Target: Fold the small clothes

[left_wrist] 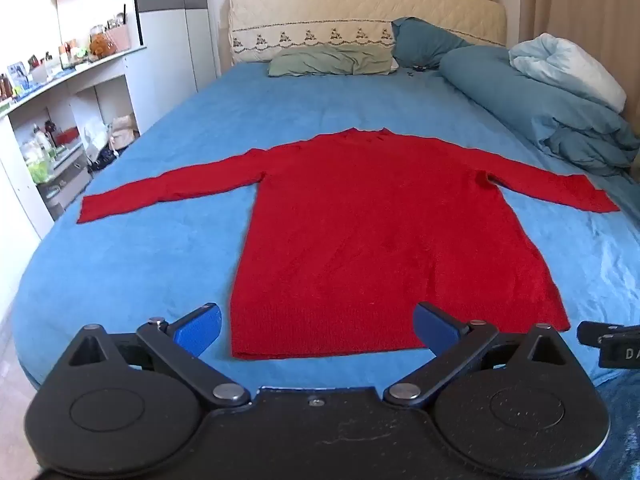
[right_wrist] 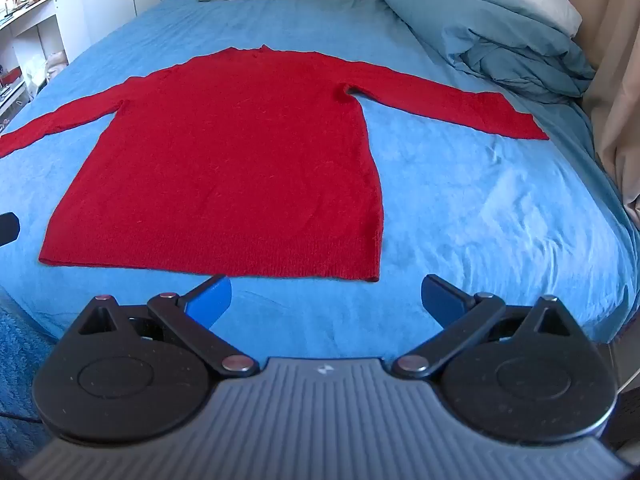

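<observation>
Sweater [left_wrist: 352, 232], red and fuzzy, lies flat in the middle of the blue bed sheet [left_wrist: 160, 264]. Its 2 sleeves stick out, 1 to the left and 1 to the right, and its bottom edge is near us. It looks spread out like this so it will be easy to fold. No fold is made yet.

The left gripper [left_wrist: 316, 326] hangs over the bottom edge with its blue fingers [left_wrist: 198, 328] wide apart, holding nothing. The right gripper [right_wrist: 326, 300] waits just near the bottom right corner, wide apart too, and empty.

Far off lie a green pillow [left_wrist: 332, 60] and a rolled blue quilt [left_wrist: 532, 104].
</observation>
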`<state>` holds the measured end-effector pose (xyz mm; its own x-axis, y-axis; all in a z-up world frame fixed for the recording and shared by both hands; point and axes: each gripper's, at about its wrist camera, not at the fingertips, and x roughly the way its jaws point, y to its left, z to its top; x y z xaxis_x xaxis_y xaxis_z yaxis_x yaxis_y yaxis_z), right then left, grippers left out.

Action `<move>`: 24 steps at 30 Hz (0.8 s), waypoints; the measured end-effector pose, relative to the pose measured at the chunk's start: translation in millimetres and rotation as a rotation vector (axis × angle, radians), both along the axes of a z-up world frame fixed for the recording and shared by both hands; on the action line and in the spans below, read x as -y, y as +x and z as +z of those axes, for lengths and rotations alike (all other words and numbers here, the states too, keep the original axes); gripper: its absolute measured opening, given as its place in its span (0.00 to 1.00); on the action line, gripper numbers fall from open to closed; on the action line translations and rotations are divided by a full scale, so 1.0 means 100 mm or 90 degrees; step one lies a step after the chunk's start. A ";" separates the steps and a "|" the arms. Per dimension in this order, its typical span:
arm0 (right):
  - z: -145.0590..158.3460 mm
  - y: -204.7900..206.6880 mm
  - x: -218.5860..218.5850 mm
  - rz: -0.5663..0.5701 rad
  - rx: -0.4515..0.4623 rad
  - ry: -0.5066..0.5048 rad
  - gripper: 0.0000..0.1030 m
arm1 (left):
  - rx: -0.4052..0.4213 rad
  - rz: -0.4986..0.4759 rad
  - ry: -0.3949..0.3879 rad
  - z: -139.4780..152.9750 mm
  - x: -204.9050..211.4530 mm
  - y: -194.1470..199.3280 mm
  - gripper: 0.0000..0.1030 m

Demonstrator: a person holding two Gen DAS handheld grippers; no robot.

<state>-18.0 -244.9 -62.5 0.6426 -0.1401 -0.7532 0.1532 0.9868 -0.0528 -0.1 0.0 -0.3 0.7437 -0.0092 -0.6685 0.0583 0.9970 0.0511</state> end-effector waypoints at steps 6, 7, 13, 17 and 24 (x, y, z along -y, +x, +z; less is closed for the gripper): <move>0.03 -0.03 -0.01 0.005 0.003 -0.002 1.00 | -0.005 -0.006 -0.004 0.02 -0.01 0.03 1.00; 0.03 -0.03 -0.01 0.005 0.003 -0.002 1.00 | 0.002 -0.007 -0.002 0.02 -0.01 0.00 1.00; -0.04 0.00 -0.06 0.005 0.003 0.004 1.00 | 0.013 -0.001 -0.003 0.00 -0.04 -0.04 1.00; -0.01 0.00 -0.02 0.006 0.001 0.005 1.00 | 0.016 -0.005 0.003 0.00 0.00 -0.04 1.00; 0.01 -0.02 -0.01 0.006 0.001 0.009 1.00 | 0.019 -0.009 0.004 0.03 0.00 -0.06 1.00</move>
